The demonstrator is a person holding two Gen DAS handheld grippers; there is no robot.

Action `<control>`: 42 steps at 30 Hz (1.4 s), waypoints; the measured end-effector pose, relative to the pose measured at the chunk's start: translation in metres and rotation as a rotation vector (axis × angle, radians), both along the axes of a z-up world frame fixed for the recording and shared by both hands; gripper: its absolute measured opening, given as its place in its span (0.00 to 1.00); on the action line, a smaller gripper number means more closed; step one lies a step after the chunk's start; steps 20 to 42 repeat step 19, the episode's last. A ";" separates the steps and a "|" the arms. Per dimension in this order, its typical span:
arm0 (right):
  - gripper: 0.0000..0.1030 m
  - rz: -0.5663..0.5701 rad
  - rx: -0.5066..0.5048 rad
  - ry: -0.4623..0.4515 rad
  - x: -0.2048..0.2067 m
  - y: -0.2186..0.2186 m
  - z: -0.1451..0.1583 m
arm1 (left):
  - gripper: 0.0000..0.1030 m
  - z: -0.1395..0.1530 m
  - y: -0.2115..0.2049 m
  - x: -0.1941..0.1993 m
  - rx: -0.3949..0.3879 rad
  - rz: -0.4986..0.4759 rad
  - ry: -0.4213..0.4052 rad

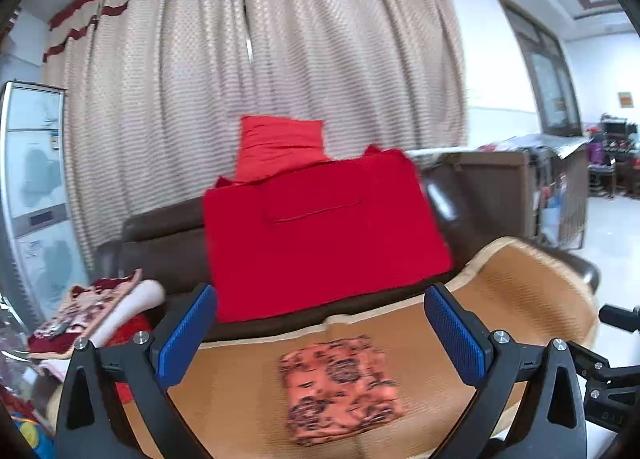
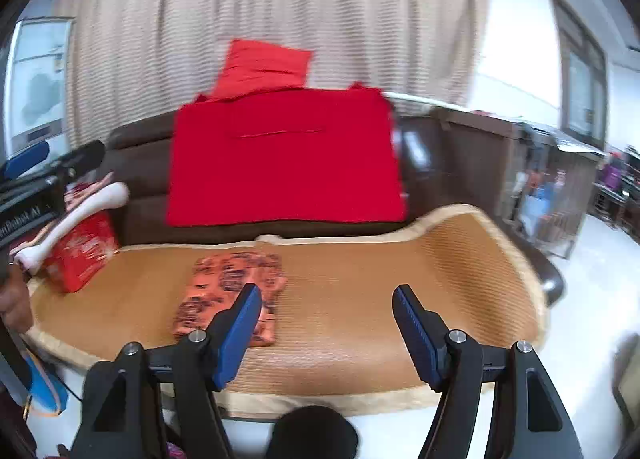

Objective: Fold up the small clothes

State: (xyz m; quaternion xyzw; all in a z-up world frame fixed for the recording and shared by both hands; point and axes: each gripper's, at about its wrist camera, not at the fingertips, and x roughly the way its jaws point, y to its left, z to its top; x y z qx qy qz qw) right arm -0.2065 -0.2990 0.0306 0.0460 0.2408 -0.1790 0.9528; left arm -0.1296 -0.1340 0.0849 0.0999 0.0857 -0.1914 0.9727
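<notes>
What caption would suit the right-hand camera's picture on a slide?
Open right gripper hovers over a folded orange patterned cloth on a woven mat, red blanket behind.

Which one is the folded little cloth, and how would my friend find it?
Find the brown sofa with the woven tan mat on its seat. The folded cloth lies flat on that mat. It alone is orange with dark flowery patterns; the big cloth behind is plain red.

A red cloth (image 2: 284, 163) drapes over the brown sofa (image 2: 140, 163) back, a red cushion (image 2: 266, 69) above it, beige curtains (image 2: 280, 7) behind, and a white bone-shaped pillow (image 2: 76, 215) at the sofa's left end.
</notes>
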 end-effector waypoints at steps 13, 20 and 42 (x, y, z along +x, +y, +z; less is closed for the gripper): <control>0.70 -0.006 0.068 -0.022 -0.016 -0.030 -0.003 | 1.00 0.029 -0.010 -0.043 -0.049 -0.086 -0.069; 0.70 0.001 0.105 0.007 0.000 -0.034 -0.015 | 1.00 0.013 -0.010 -0.032 -0.063 -0.102 -0.041; 0.70 0.001 0.105 0.007 0.000 -0.034 -0.015 | 1.00 0.013 -0.010 -0.032 -0.063 -0.102 -0.041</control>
